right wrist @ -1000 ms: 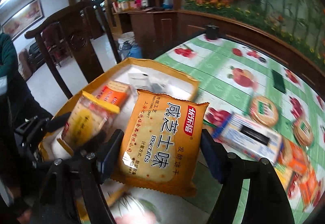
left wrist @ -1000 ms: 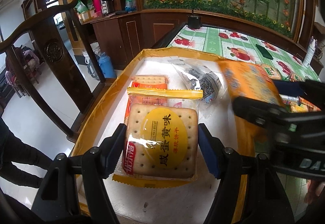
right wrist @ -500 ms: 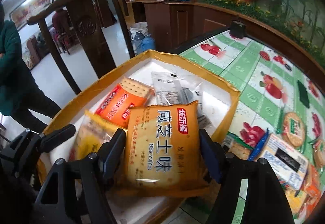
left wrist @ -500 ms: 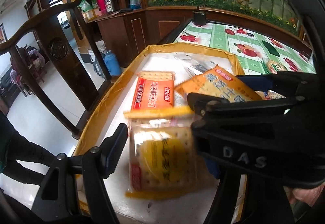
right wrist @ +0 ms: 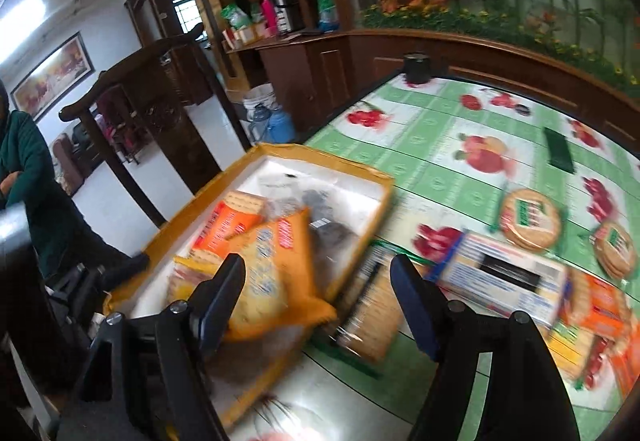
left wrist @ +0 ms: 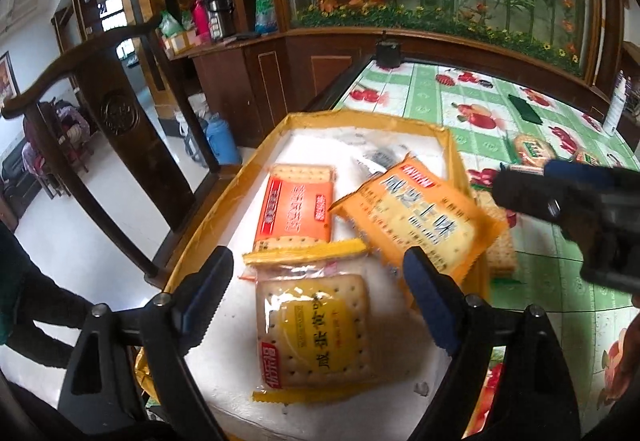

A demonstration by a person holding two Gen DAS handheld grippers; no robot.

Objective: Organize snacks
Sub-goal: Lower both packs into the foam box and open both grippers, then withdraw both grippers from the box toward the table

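Three cracker packs lay in the yellow-rimmed tray (left wrist: 224, 209) at the centre of the left wrist frame: a yellow-label pack (left wrist: 316, 333) low in the middle, a red-orange pack (left wrist: 296, 205) above it, and an orange biscuit pack (left wrist: 416, 217) tilted over the tray's right rim. The left gripper (left wrist: 316, 293) stood wide, holding nothing, its fingers on either side of the yellow-label pack without touching it. The right gripper (right wrist: 316, 301) was also wide and empty, low in its blurred frame, above the tray's edge and a clear cracker sleeve (right wrist: 368, 309) on the green fruit-print tablecloth (right wrist: 440, 145).
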